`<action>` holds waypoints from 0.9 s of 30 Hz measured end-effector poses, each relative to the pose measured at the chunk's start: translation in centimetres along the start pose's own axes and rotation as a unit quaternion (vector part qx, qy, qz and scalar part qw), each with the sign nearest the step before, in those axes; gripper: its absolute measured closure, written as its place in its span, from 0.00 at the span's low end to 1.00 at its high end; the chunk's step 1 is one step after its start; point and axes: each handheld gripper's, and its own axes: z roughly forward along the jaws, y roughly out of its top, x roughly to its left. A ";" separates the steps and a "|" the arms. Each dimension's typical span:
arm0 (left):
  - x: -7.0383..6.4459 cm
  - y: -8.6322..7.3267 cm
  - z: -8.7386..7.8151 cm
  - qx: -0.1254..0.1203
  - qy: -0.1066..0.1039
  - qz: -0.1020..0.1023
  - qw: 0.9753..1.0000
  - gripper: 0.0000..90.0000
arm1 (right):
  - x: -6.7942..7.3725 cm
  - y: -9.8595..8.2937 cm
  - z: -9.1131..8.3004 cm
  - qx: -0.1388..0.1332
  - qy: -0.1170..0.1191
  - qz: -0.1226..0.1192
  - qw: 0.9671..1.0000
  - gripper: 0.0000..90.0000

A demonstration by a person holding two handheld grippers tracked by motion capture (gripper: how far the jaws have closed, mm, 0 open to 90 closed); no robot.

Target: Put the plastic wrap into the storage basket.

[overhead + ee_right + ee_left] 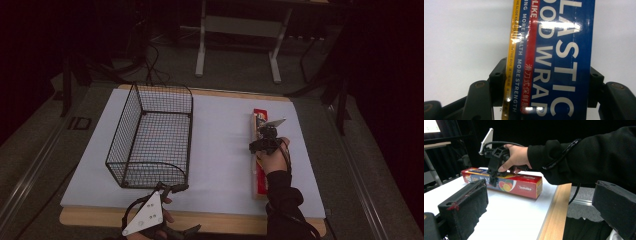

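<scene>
Long plastic wrap box lies flat on the white sheet, right side of the table, its length running near to far. Wire basket stands on the left half, well apart from the box.

Right gripper sits over the box about mid-length. In the right gripper view the jaws stand either side of the box's width, black pads close against its long edges; looks clenched on the box, though the box still rests on the sheet.

Left gripper rests at the near edge of the table, near the basket's near right corner. Its jaws stand wide apart with nothing between them.

Handling, as a judgement: thin cardboard carton with a roll inside, light to moderate, stiff along its length but its side walls will dent under a hard squeeze. Glossy printed faces, likely slippery against the pads. Grip across the narrow width near the middle seems right; an off-centre hold would let the long box tip or swing.
</scene>
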 end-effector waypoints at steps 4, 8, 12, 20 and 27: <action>0.0 0.0 0.0 0.000 0.001 -0.002 1.000 0.01 | -0.1 0.4 -1.0 0.001 0.017 -0.017 1.000 0.44; 0.0 0.0 0.0 0.000 0.000 -0.001 1.000 0.01 | 0.2 0.8 -2.0 -0.003 0.027 -0.041 0.999 0.44; 0.1 -0.1 0.0 0.000 0.001 -0.004 1.000 0.01 | 0.9 1.2 -3.3 -0.019 0.031 -0.071 0.997 0.44; 0.1 -0.1 0.0 0.001 0.000 -0.004 1.000 0.01 | 3.8 1.4 -6.3 -0.069 0.059 -0.130 0.987 0.44; 0.2 -0.1 -0.1 -0.002 0.002 -0.007 1.000 0.01 | 6.2 2.0 -8.4 -0.091 0.084 -0.167 0.978 0.44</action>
